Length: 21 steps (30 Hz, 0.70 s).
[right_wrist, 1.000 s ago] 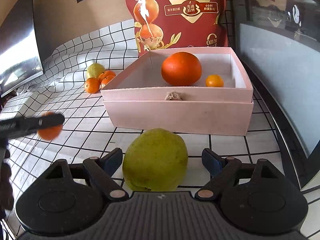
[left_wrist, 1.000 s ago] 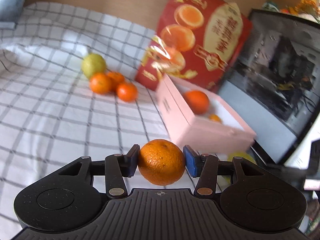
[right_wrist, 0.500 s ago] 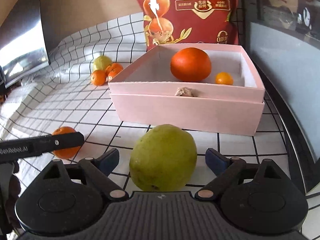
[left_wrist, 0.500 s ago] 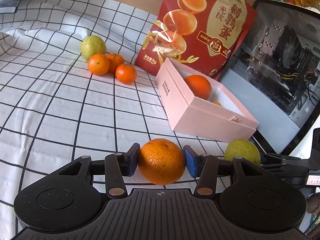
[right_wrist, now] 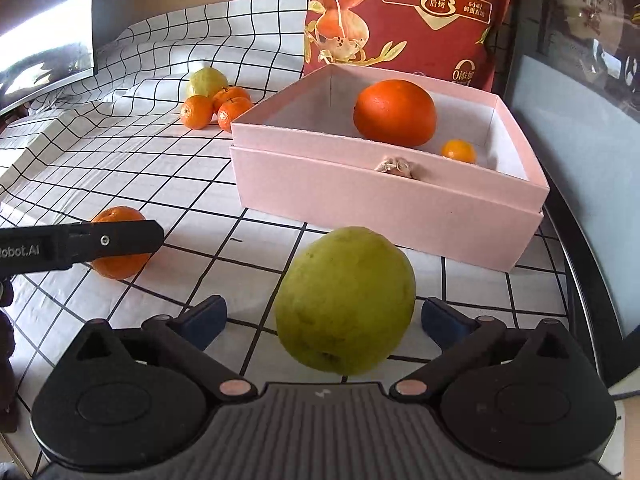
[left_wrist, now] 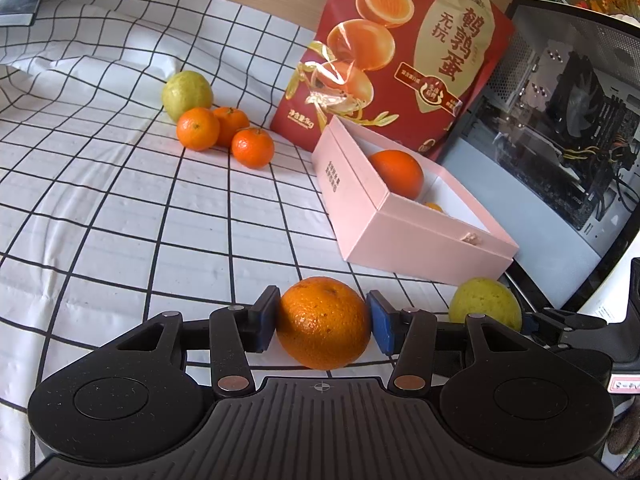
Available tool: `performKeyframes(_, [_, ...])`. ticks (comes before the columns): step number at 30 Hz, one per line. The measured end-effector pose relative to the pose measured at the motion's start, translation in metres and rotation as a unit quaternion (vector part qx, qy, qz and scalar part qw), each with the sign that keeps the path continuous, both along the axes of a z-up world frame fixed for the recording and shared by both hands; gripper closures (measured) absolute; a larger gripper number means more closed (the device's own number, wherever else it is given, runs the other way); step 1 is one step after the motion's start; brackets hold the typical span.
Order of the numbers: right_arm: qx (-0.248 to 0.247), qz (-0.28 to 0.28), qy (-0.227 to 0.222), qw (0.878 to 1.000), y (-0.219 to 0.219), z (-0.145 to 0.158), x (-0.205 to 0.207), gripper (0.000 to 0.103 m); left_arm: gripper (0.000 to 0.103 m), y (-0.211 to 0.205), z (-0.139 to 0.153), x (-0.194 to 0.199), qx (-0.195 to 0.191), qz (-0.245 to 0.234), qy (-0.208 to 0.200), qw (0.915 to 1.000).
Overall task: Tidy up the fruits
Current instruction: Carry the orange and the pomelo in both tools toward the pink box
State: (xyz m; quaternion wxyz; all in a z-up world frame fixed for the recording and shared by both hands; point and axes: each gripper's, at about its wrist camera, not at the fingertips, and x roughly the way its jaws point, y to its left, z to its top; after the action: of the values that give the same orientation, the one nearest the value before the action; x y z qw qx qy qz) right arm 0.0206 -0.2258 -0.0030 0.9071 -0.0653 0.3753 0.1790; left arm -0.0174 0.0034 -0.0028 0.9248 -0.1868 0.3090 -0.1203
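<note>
My left gripper is shut on an orange, low over the checked cloth; in the right wrist view that orange sits behind the left finger. My right gripper is opening. A green fruit rests between its jaws with a gap at each pad, and it shows again as the green fruit. Just beyond stands the open pink box holding a large orange and a small one. Farther back lie another green fruit and three tangerines.
A red snack bag leans behind the box. A glass-sided computer case walls off the right side. A monitor stands at the far left. The checked cloth lies wrinkled toward the back.
The right jaws have spread wider, away from the green fruit, and that view has rolled slightly. The left gripper still grips the orange and has settled closer to the cloth.
</note>
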Motion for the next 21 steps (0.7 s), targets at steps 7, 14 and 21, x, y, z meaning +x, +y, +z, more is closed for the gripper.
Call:
performKeyframes(7, [0.001,0.029,0.006,1.0,0.001,0.002,0.0,0.001,0.05,-0.009,0.003,0.002,0.035,-0.008,0.001,0.9993])
performKeyframes(14, [-0.057,0.014,-0.053,0.997,-0.003,0.018,-0.018,0.009,0.05,-0.025,0.007,-0.002,0.079,-0.01,0.005,0.9968])
performKeyframes(21, [-0.043,0.021,-0.005,0.999,-0.016,0.025,-0.021,0.009,0.05,-0.034,0.009,-0.01,0.085,-0.022,0.013,0.9961])
